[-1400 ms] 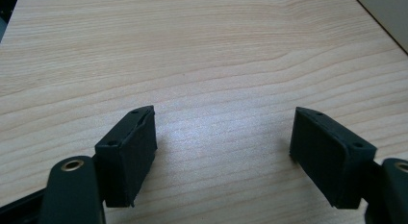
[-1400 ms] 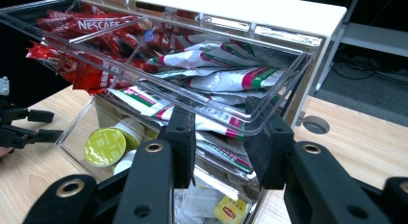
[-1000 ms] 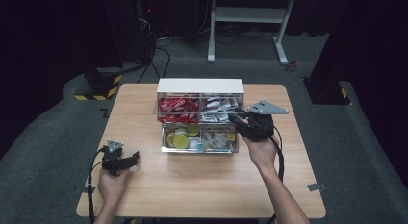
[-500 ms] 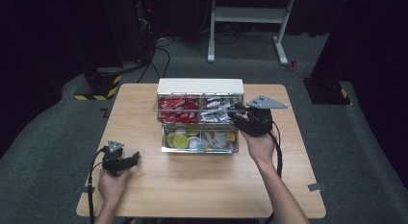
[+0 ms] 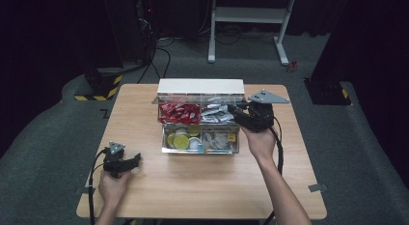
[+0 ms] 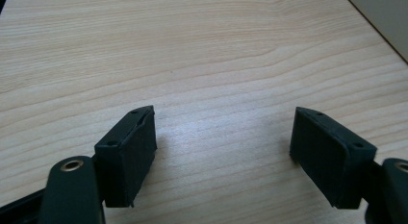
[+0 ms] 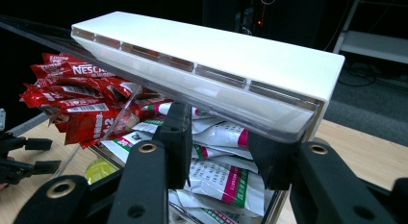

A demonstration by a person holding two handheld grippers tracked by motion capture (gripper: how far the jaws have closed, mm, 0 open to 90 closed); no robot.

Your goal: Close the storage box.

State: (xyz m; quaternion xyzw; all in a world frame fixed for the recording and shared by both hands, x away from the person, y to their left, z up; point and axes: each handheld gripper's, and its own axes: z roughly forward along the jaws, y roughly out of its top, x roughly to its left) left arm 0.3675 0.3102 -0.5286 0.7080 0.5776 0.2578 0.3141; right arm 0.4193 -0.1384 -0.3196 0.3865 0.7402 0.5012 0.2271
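Observation:
A clear two-tier organiser box (image 5: 164, 138) stands mid-table under a raised white lid (image 5: 201, 86). Its upper tier holds red sachets (image 5: 179, 112) and white sachets (image 5: 215, 114); the lower tier holds yellow round pods (image 5: 181, 140). My right gripper (image 5: 232, 109) is at the upper tier's right end. In the right gripper view its jaws (image 7: 219, 142) have just been opening. The lid's (image 7: 216, 46) clear rim passes just over them, with white-green sachets (image 7: 216, 180) behind the gap and no pad pressing on anything. My left gripper (image 5: 137, 160) rests open on the table's front left, its jaws (image 6: 221, 132) over bare wood.
The wooden table (image 5: 207, 186) has free room in front of the box and along both sides. Red sachets (image 7: 82, 104) fill the compartment to the left of my right jaws. Beyond the table stand a white frame (image 5: 251, 15) and dark equipment on grey floor.
My right gripper has shifted slightly toward the far side of the table, staying at the box's right end. The left gripper and the box have not moved.

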